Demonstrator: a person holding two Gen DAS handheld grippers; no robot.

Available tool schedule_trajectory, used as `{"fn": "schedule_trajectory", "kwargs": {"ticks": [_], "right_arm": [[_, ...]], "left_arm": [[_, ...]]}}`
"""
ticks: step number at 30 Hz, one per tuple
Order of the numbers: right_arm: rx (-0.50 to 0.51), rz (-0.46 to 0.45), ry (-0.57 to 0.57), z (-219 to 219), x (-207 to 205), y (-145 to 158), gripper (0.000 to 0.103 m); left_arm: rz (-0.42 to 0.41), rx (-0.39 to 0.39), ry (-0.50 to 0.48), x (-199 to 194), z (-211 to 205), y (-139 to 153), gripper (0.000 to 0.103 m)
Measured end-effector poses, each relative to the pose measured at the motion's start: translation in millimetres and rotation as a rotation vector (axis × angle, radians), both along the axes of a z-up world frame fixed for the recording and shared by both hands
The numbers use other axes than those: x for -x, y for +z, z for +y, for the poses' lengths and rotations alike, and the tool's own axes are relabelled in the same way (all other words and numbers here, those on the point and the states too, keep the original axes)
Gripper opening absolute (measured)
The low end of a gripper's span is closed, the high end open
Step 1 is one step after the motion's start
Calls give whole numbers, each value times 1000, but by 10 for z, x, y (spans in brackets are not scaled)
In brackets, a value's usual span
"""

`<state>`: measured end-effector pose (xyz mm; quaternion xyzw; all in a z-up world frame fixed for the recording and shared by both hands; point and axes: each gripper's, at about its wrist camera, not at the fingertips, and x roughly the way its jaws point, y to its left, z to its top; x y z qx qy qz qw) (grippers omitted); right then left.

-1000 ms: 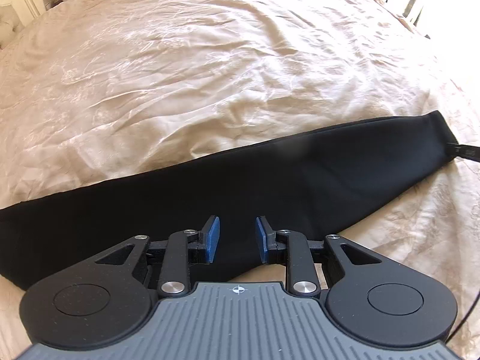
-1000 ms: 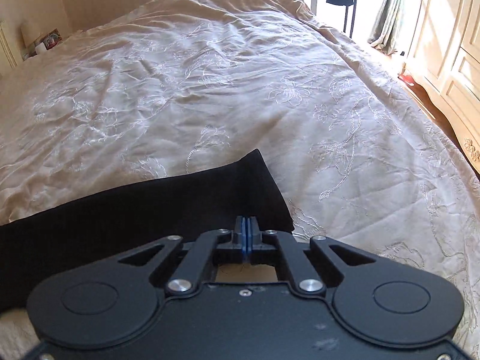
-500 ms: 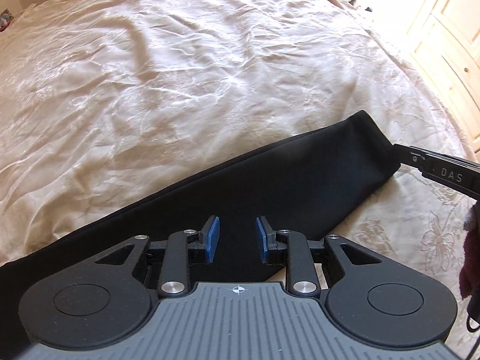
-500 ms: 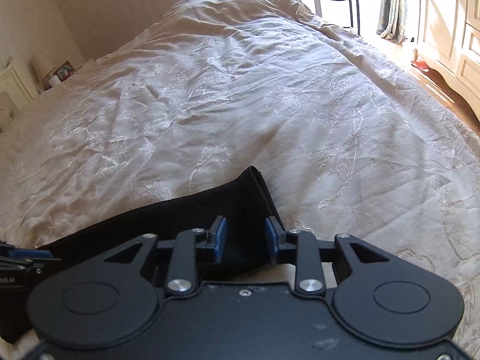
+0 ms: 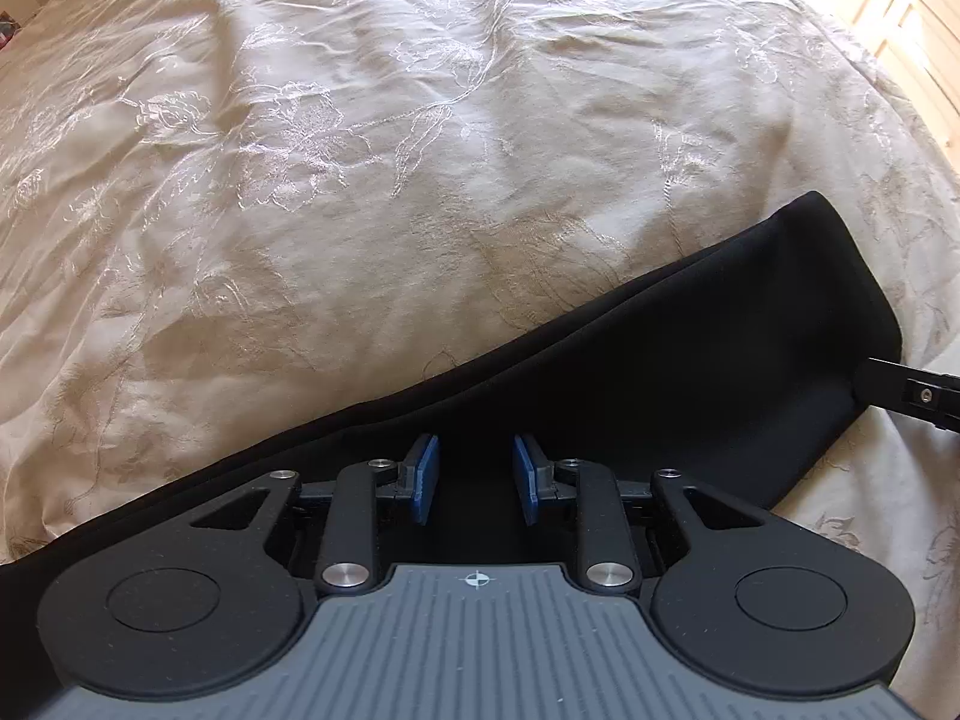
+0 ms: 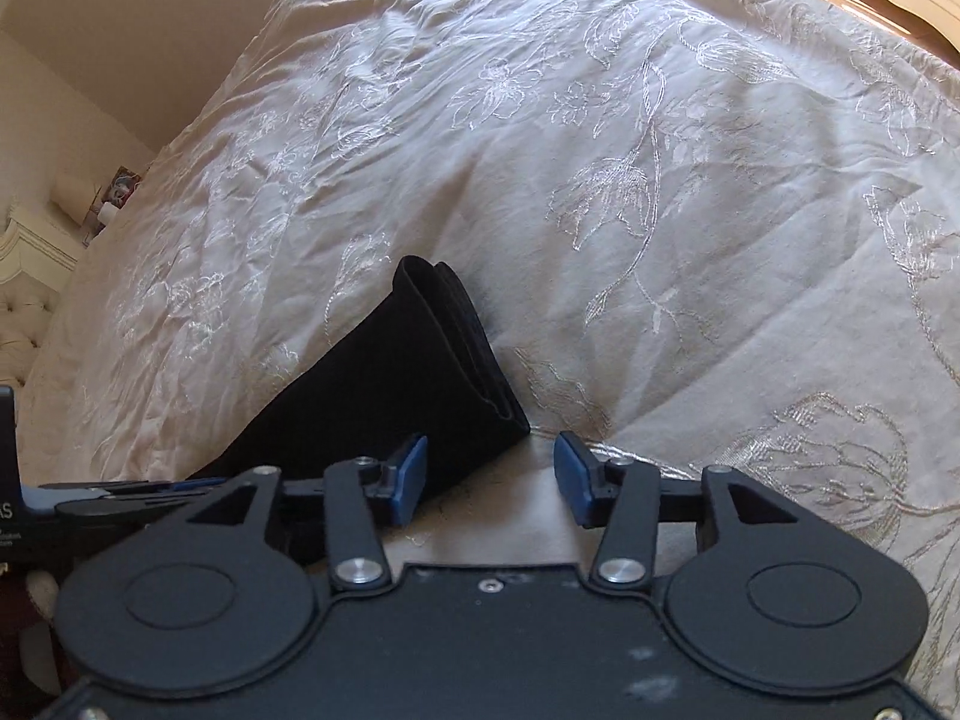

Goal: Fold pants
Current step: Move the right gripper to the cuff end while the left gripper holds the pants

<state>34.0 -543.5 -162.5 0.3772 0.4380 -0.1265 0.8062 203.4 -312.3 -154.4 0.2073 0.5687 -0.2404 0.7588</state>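
Black pants [image 5: 690, 360] lie folded lengthwise as a long strip on the cream embroidered bedspread [image 5: 420, 150]. My left gripper [image 5: 474, 480] is open and empty, low over the middle of the strip. My right gripper [image 6: 489, 474] is open and empty at the near corner of the strip's end [image 6: 432, 372], where stacked layers show. The right gripper's tip [image 5: 912, 399] shows in the left wrist view beside that end. The left gripper [image 6: 120, 489] shows at the left edge of the right wrist view.
A white nightstand [image 6: 36, 240] with small items stands at the bed's far left. Cream cabinets [image 5: 912, 18] stand past the bed's right side. Wide bedspread lies beyond the pants.
My right gripper has opened and let go of the pants' end, then opened wider. My left gripper, open throughout, has shifted along the strip toward that end.
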Motion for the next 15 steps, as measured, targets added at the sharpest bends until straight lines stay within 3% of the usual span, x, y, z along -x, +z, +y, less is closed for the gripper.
{"fn": "schedule_trajectory", "kwargs": {"ticks": [12, 14, 15], "right_arm": [[-115, -75, 22, -200, -336, -290, 59], [-125, -79, 17, -217, -343, -294, 58], [-115, -70, 20, -215, -343, -282, 52]], "left_arm": [[2, 7, -3, -4, 11, -8, 27], [5, 8, 1, -18, 14, -6, 27], [7, 8, 1, -30, 13, -1, 27]]}}
